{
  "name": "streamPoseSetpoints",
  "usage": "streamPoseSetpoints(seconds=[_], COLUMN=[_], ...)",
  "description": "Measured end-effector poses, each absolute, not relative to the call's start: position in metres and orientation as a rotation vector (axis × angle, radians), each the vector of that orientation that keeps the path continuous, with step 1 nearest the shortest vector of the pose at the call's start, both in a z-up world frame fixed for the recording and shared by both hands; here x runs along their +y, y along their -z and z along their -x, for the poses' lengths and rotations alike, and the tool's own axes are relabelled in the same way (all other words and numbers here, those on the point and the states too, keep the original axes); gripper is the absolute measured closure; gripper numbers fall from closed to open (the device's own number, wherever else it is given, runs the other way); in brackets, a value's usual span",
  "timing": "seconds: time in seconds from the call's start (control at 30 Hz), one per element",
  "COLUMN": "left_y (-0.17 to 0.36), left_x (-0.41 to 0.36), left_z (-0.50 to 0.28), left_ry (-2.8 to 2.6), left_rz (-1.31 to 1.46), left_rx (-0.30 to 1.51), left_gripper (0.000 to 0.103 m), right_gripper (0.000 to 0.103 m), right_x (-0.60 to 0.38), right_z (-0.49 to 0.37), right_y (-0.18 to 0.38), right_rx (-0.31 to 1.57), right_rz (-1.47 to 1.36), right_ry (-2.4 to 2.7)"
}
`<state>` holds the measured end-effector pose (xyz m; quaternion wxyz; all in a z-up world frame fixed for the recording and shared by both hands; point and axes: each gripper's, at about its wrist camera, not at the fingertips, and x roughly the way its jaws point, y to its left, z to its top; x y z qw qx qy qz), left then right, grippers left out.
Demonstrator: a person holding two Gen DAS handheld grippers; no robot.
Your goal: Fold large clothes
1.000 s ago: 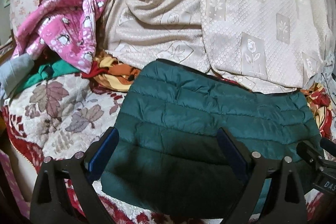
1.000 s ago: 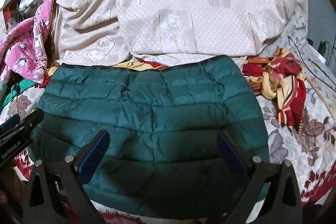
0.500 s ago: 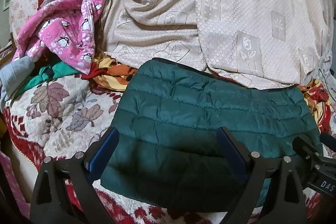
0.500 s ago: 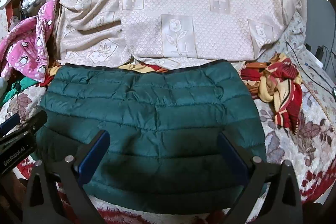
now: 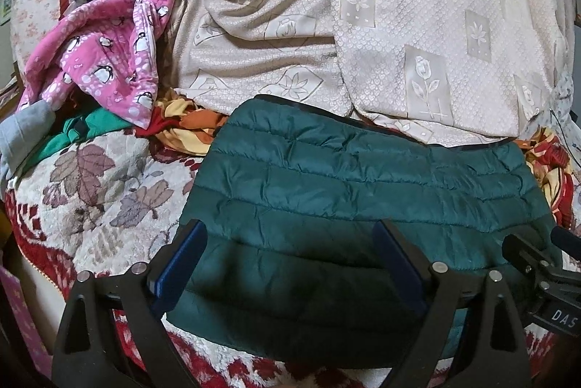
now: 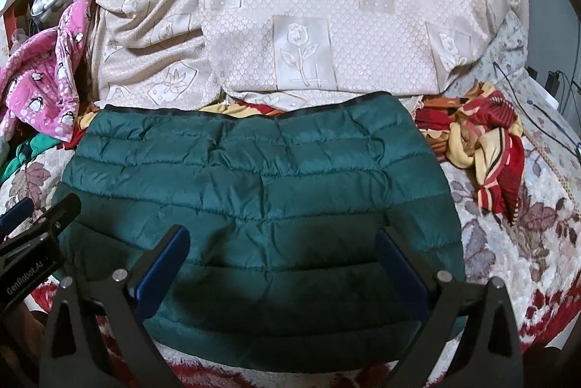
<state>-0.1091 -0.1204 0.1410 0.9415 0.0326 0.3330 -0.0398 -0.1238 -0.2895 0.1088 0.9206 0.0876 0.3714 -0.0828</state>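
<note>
Quilted green jacket (image 6: 261, 206) lies flat as a folded panel on the leaf-patterned bedspread (image 5: 94, 184), its dark-bound far edge just beside the cream floral cover (image 6: 301, 24) at 12 o'clock. Both grippers hover above the near half of the panel. The left gripper (image 5: 290, 264) has its fingers spread wide with nothing between them; the right gripper (image 6: 283, 264) likewise stands wide and empty.

Probable faults from this position:

- Padded, slick shell. A pinch that catches only the top layer is likely to lift one ply and undo the fold beneath.
- Uneven grasp. If the two grippers take the near edge at different depths, the next fold is likely to come out skewed.
- Neighbouring cloth. The red-and-yellow striped garment (image 6: 483, 152) lies just beside the jacket at 2 o'clock, and the pink penguin-print garment (image 5: 105, 61) sits at 10 o'clock; a wide sweep could drag either into the fold.
- Crossing paths. The grippers are close side by side and could collide when closing inward.
</note>
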Motion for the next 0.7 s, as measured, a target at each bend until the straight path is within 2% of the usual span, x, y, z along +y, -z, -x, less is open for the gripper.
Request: streamPoseSetpoints(seconds=[0.7], left_y=[-0.1330], left_x=[-0.1295], left_z=[0.1021], left_ry=[0.093], left_rz=[-0.085], left_rx=[0.701], left_gripper=[0.041], right_gripper=[0.000], right_x=[-0.2905], right_z=[0.1157], right_y=[-0.1015], right_rx=[0.791], right_rz=[-0.197], right_ry=[0.176])
